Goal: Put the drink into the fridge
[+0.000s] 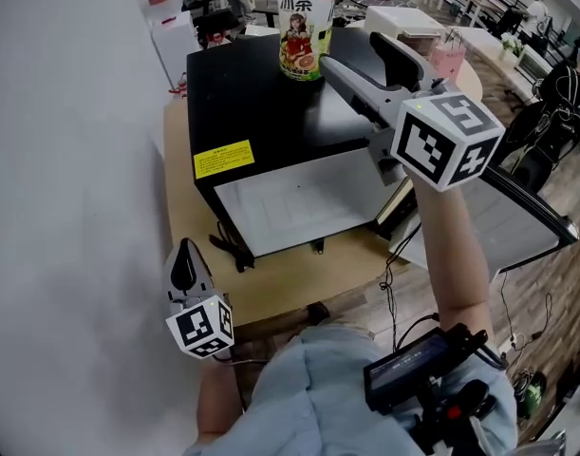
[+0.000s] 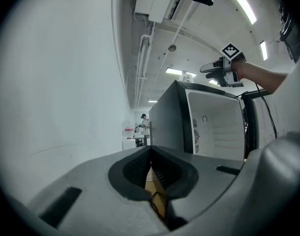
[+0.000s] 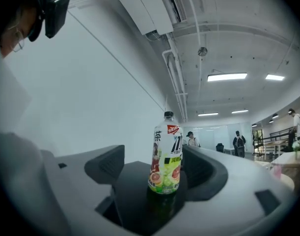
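Note:
The drink, a clear bottle (image 1: pixel 304 27) with a green and red label, stands upright on the black top of the small fridge (image 1: pixel 261 112). My right gripper (image 1: pixel 351 53) reaches over the fridge top toward it. In the right gripper view the bottle (image 3: pixel 165 154) stands in the gap of the open right gripper (image 3: pixel 154 170), nearer the right-hand jaw, and neither pad presses on it. The fridge door (image 1: pixel 522 218) hangs open to the right, showing a white inside (image 1: pixel 299 198). My left gripper (image 1: pixel 184 259) is low at the table's front left, shut and empty.
The fridge sits on a tan table (image 1: pixel 190 255) against a white wall on the left. Black cables (image 1: pixel 403 264) trail off the table's front right. A pink bag (image 1: pixel 448 60) and other tables stand behind. From the left gripper (image 2: pixel 152 178) I see the fridge's side (image 2: pixel 172 122).

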The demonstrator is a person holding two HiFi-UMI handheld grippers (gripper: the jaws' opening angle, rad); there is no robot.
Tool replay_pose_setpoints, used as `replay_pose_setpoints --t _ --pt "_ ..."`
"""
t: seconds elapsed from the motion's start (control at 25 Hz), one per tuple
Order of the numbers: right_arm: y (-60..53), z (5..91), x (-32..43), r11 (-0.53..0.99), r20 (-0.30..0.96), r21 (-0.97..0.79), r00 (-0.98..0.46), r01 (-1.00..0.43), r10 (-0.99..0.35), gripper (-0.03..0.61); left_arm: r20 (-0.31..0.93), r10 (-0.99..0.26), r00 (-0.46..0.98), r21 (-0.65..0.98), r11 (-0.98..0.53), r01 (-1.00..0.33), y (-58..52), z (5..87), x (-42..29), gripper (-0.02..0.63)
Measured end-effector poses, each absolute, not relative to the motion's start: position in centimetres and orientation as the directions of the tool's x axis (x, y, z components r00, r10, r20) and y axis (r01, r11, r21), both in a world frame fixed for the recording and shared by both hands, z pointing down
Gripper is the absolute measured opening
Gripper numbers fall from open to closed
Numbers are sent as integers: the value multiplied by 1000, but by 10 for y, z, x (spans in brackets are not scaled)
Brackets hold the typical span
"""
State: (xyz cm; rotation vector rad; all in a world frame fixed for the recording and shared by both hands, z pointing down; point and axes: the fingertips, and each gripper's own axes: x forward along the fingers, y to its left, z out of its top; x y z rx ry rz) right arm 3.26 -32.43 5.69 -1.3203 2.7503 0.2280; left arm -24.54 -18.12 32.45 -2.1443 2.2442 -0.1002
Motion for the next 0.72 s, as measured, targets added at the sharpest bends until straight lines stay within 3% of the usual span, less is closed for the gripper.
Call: replay_pose_setpoints --t 0.52,0.72 --pt "-423 75 -12 654 8 76 -655 -753 -756 472 29 -988 -152 -27 151 -988 -193 336 -264 9" --pt "-443 80 -16 668 30 25 -667 -744 -744 480 27 -987 -161 -21 160 -987 -200 339 -264 9"
